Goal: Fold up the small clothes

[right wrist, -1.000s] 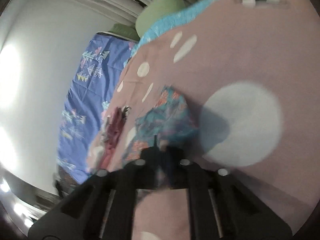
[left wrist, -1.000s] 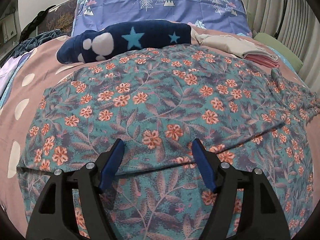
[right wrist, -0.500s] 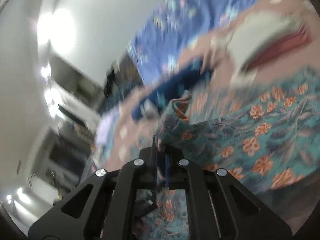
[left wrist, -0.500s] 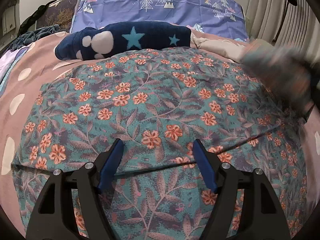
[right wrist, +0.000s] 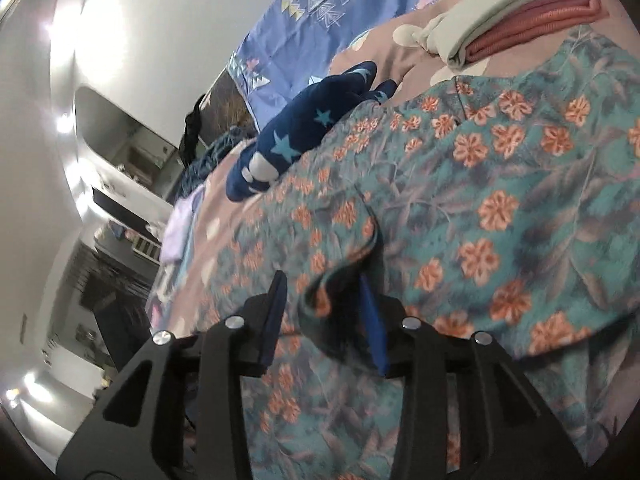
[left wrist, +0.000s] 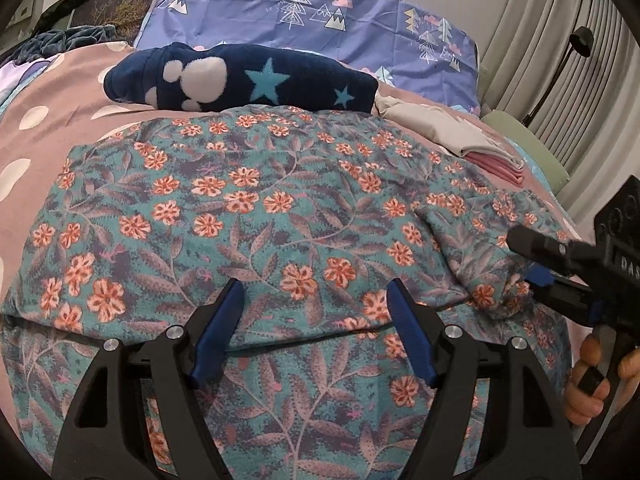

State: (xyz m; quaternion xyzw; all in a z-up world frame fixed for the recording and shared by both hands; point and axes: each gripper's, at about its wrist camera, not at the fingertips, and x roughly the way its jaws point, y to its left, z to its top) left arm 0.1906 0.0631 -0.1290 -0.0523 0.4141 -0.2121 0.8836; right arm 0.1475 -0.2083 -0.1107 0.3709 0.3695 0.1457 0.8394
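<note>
A teal garment [left wrist: 256, 216] with orange flowers lies spread on the bed, with a fold line across it near the front. My left gripper [left wrist: 314, 312] is open and empty just above its near part. My right gripper [right wrist: 324, 300] has its jaws apart, with the garment's folded-over sleeve edge [right wrist: 352, 256] lying loose between them. In the left wrist view the right gripper [left wrist: 538, 276] sits at the garment's right side, where the sleeve [left wrist: 472, 248] is folded inward onto the body.
A navy fleece garment with stars [left wrist: 240, 80] lies behind the floral one. A folded stack of beige and pink clothes [left wrist: 472, 144] sits at the back right. A blue patterned pillow [left wrist: 312, 24] stands at the headboard. The pink dotted bedsheet [left wrist: 48, 120] lies to the left.
My right gripper carried the sleeve from the bed's right side over onto the garment's body and has opened. My left gripper has stayed open and nearly still.
</note>
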